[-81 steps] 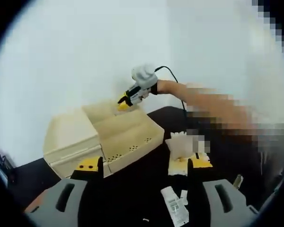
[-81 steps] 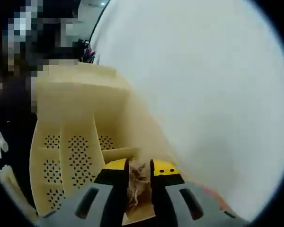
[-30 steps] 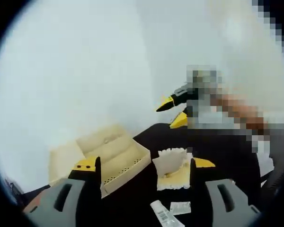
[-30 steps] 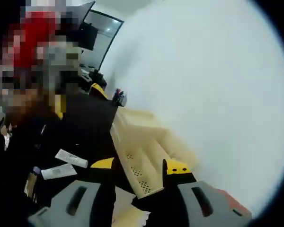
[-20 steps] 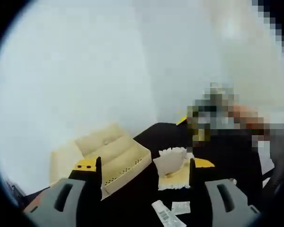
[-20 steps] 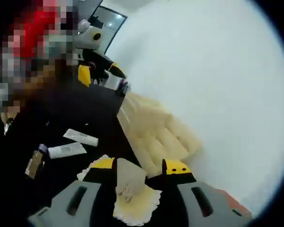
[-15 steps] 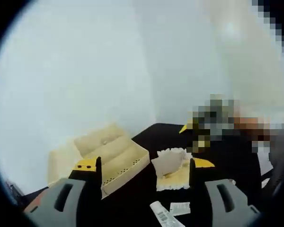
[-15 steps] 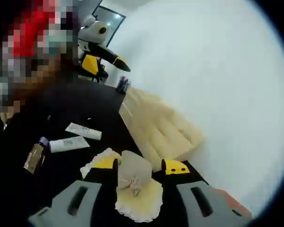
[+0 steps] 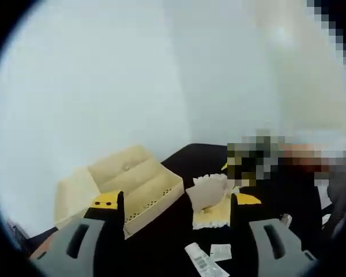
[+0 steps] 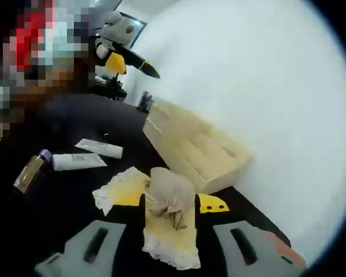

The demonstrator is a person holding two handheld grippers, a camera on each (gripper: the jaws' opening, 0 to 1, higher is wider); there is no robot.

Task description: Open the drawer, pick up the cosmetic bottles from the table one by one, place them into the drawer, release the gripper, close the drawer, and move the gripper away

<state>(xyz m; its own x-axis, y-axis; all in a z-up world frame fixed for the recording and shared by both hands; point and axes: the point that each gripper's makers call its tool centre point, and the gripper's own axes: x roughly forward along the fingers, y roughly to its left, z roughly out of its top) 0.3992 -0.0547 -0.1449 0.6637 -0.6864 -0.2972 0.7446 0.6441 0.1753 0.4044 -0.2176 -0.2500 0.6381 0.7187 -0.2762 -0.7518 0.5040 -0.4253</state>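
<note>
The cream drawer (image 9: 139,186) stands pulled out from its cabinet (image 10: 196,147) on the black table. A beige pouch (image 10: 168,195) lies on a yellow lace doily (image 10: 120,191). My right gripper (image 10: 168,205) is open, one finger on each side of the pouch. Two white tubes (image 10: 98,148) (image 10: 78,161) and a small amber bottle (image 10: 29,171) lie on the table to its left. My left gripper (image 9: 176,200) hangs open above the table with nothing between its jaws, and the pouch (image 9: 209,192) and tubes (image 9: 202,262) lie ahead of it.
A white wall rises right behind the cabinet. The left gripper (image 10: 139,64) is raised at the far side of the table in the right gripper view. A person's arm reaches in from the right of the left gripper view. Another small bottle (image 9: 285,219) lies near it.
The right gripper was shut on an item over the drawer; it has since opened, left the drawer and come down around the pouch. The left gripper stayed open, nearly still.
</note>
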